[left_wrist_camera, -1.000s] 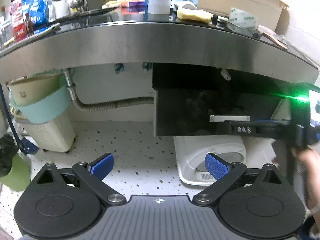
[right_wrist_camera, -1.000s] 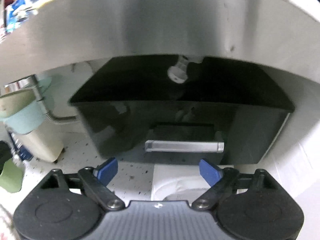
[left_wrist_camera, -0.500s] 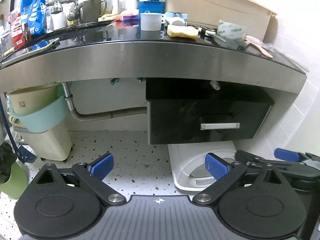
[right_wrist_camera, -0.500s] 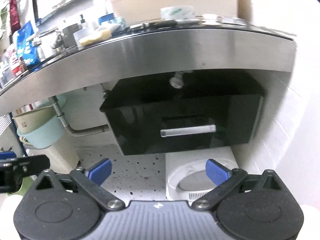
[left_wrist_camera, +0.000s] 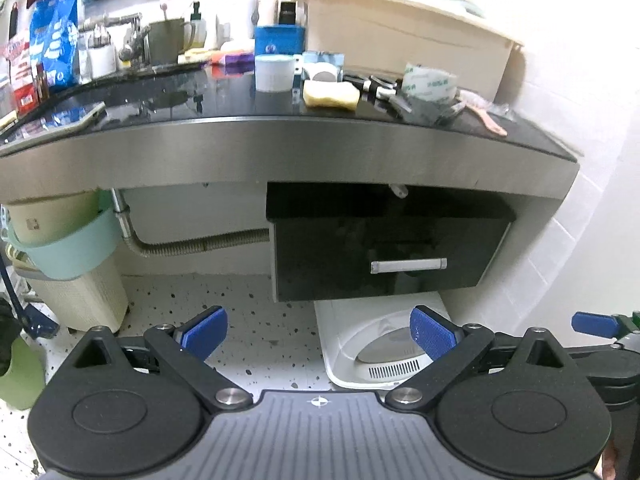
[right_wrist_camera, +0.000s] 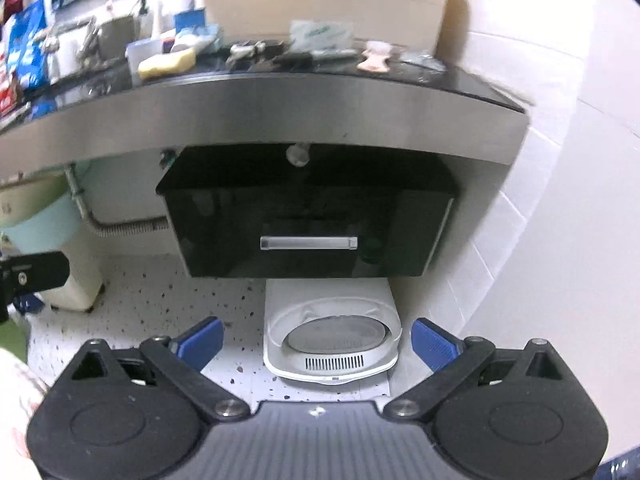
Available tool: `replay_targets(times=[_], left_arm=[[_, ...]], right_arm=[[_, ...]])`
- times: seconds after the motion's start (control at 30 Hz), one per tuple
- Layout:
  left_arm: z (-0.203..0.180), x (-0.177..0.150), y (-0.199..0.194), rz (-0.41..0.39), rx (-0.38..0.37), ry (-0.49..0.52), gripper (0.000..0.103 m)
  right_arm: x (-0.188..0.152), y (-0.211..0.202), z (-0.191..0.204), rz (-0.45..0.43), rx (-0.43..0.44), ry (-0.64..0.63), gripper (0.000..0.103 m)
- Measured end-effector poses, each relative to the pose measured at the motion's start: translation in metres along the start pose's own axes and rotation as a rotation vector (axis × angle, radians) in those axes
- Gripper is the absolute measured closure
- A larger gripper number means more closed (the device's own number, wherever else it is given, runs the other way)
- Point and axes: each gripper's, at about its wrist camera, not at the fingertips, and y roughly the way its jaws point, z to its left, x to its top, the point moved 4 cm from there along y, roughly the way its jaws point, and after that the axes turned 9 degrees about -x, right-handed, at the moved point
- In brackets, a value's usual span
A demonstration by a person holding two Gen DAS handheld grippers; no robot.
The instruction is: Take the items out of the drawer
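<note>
A glossy black drawer (left_wrist_camera: 384,256) (right_wrist_camera: 312,232) hangs shut under the steel-edged counter (left_wrist_camera: 280,152), with a silver bar handle (left_wrist_camera: 408,266) (right_wrist_camera: 308,243) across its front. What is inside is hidden. My left gripper (left_wrist_camera: 319,334) stands open and empty, well back from the drawer and left of the handle. My right gripper (right_wrist_camera: 317,341) is also open with nothing between its blue pads, facing the handle from a distance. One of its blue fingertips (left_wrist_camera: 596,324) shows at the right edge of the left wrist view.
A white floor appliance (right_wrist_camera: 332,344) with a round plate sits under the drawer. The countertop carries a yellow sponge (left_wrist_camera: 330,96), a tape roll (left_wrist_camera: 430,84), a white cup and a beige tub (left_wrist_camera: 400,40). Bins (left_wrist_camera: 76,280) and a corrugated hose stand left; a tiled wall is right.
Both views have pulled back and risen, so the countertop now shows. The right gripper has left the drawer handle and come back to the lower right of the left view, with its jaws a little wider.
</note>
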Motion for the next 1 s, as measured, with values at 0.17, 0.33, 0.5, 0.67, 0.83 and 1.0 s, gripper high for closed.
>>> replay_targets(times=[0.17,0.33,0.5,0.67,0.83,1.0], left_arm=[[-0.004,0.01,-0.018,-0.037,0.023,-0.007,0.004],[-0.012,0.02,-0.037,-0.06,0.03,0.007,0.004],[-0.023,0.028,-0.049,-0.061,0.038,0.034,0.004],[-0.031,0.031,-0.057,-0.053,0.03,0.035,0.004],[-0.038,0.037,-0.065,-0.064,0.029,0.048,0.004],[-0.041,0.044,-0.073,-0.082,0.029,0.054,0.004]], right_arm=[[0.012,-0.02,-0.012,0.021,0.082,0.096,0.002],[0.023,-0.047,-0.017,-0.01,0.084,0.125,0.002],[0.032,-0.072,-0.019,-0.055,0.037,0.102,0.002],[0.039,-0.092,-0.025,-0.095,0.022,0.113,0.002],[0.046,-0.108,-0.028,-0.133,0.003,0.111,0.002],[0.051,-0.12,-0.03,-0.162,0.003,0.119,0.002]])
